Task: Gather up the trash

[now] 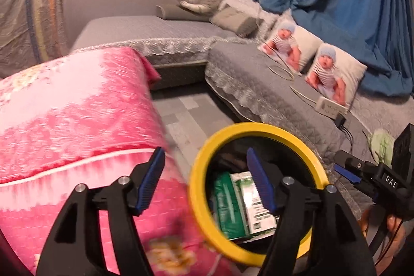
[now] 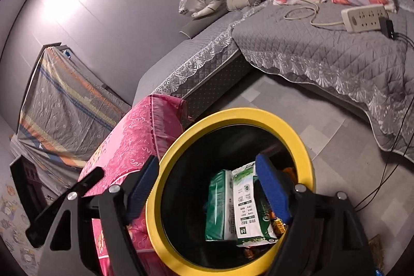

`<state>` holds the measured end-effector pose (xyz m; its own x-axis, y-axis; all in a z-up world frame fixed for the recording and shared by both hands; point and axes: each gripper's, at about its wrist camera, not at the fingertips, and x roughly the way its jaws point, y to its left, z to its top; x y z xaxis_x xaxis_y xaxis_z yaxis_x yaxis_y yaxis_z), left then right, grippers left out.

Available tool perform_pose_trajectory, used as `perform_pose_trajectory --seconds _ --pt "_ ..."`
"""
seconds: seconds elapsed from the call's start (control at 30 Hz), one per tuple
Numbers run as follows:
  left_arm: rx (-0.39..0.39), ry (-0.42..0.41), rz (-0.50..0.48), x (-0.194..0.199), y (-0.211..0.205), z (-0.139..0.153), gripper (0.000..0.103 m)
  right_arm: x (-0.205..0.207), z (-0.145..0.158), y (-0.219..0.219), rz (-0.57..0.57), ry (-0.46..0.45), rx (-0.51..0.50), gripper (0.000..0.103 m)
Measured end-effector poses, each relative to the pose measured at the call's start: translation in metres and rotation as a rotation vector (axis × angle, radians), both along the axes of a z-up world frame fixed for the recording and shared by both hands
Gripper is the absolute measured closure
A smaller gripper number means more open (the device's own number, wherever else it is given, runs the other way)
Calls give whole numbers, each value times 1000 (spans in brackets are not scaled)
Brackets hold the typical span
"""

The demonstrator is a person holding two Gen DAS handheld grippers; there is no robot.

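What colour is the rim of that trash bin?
Bright yellow; the bin rim rings a black inside. The right wrist view shows it best.

The pink quilt smears with motion blur in the left wrist view, its flower pattern unreadable, and it runs off the picture's lower left edge. Inside the yellow-rimmed bin the green-and-white packet is partly covered by the right gripper's blue finger — its small print is too fine to read, and the orange scraps under it are too hidden to name. The right gripper shows only at the left view's edge, its fingers cut off — their spread cannot be judged there.
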<state>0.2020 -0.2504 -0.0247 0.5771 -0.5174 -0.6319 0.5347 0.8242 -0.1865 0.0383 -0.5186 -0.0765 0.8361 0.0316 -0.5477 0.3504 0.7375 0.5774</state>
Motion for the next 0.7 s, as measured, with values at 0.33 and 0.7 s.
perform_pose_trajectory --seconds 0.33,0.7 --pt "-65 -69 167 -27 127 42 41 12 26 71 164 -30 -69 30" --pt "-10 -235 458 -109 265 58 40 18 58 246 461 -93 -277 30"
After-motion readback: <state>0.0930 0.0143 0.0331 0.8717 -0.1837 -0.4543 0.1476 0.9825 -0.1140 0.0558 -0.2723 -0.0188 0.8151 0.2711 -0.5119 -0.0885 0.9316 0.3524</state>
